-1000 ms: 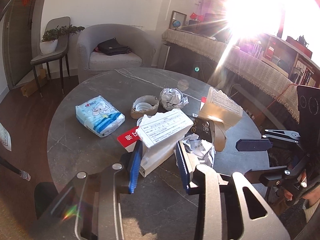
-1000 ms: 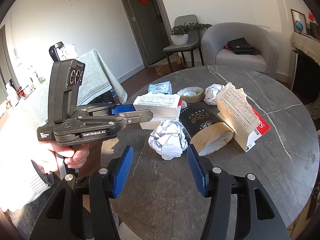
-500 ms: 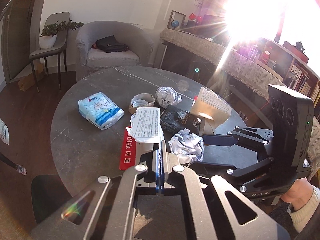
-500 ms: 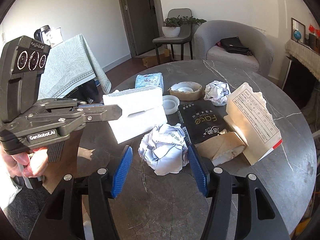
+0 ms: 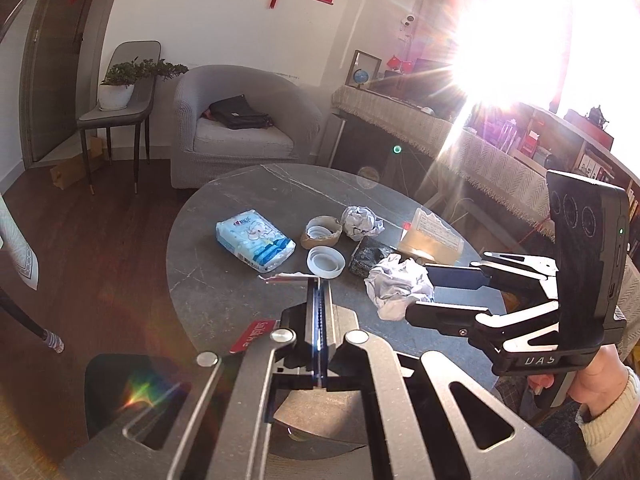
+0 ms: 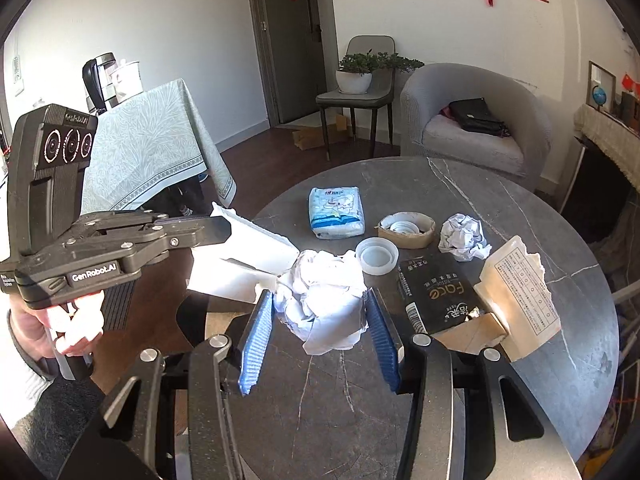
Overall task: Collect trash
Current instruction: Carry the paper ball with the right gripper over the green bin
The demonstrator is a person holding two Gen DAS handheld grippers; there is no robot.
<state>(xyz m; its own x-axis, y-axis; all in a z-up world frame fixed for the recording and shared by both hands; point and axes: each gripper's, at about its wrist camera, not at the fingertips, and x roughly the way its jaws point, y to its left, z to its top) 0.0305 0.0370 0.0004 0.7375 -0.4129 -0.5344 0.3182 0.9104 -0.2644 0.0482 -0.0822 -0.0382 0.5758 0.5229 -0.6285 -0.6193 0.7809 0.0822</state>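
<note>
- Step in hand: gathering trash, one piece per hand. The left hand-held gripper (image 5: pixel 319 300) is clenched on a flattened white carton (image 6: pixel 240 264), lifted off the counter (image 6: pixel 460 184).
- The right hand-held gripper (image 6: pixel 320 340) has just been closing; a crumpled paper ball (image 6: pixel 324 300) sits between its blue pads, seemingly touching them.
- Next, I judge: finish the squeeze, then lift.
- More trash lies at twelve to two o'clock.

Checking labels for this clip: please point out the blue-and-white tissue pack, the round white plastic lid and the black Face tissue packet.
blue-and-white tissue pack (image 6: pixel 337 211): right wrist view, printed top face.
round white plastic lid (image 6: pixel 376 256): right wrist view, inner disc.
black Face tissue packet (image 6: pixel 439 295): right wrist view, lettered face.
</note>
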